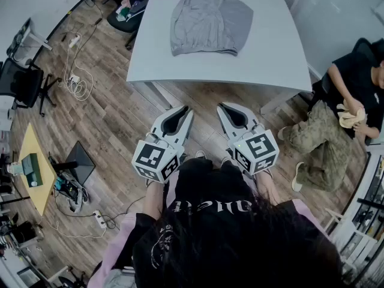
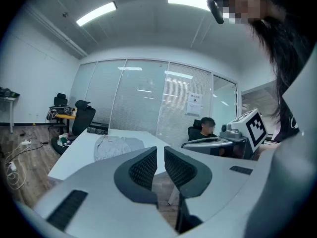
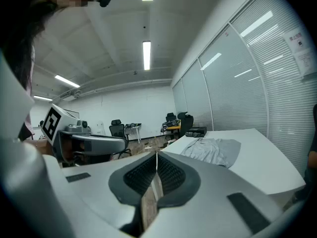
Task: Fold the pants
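white lettering (image 1: 207,206) runs across the person's black top (image 1: 216,233), seen upside down and too warped to read. a paper notice (image 2: 194,102) on the glass wall carries print too small to make out. the marker cubes (image 1: 155,159) bear only black-and-white square patterns.

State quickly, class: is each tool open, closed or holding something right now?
Left tool: slightly open, nothing between its jaws.
Right tool: closed, holding nothing.
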`<control>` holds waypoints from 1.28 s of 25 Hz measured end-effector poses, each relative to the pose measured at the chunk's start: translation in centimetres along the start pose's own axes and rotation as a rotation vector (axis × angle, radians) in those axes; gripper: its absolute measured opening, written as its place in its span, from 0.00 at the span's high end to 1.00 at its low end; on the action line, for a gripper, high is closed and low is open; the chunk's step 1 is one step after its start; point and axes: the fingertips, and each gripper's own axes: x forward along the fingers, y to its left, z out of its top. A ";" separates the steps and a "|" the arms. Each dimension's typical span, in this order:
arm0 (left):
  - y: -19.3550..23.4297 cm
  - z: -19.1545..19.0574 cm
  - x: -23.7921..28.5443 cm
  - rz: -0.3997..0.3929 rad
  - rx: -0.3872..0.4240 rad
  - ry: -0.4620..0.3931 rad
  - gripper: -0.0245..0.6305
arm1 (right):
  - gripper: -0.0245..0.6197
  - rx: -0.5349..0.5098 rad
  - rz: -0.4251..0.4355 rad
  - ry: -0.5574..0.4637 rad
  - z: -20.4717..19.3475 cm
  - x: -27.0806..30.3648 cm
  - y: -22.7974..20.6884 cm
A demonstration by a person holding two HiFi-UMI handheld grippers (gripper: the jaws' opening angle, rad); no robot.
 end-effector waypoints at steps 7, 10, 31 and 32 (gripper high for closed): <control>1.7 -0.2 -0.5 -0.014 -0.008 0.012 0.86 | 0.93 0.014 -0.027 0.000 -0.2 1.4 0.6; 2.4 -0.2 -0.5 -0.024 -0.017 0.017 0.86 | 0.93 0.053 -0.047 -0.004 -0.3 1.8 0.4; 9.6 -1.2 4.4 0.031 -0.094 0.051 0.86 | 0.92 0.081 -0.074 0.075 -1.5 8.3 -6.2; 10.2 -1.1 5.1 0.037 -0.094 0.053 0.86 | 0.92 0.078 -0.077 0.081 -1.4 9.0 -7.2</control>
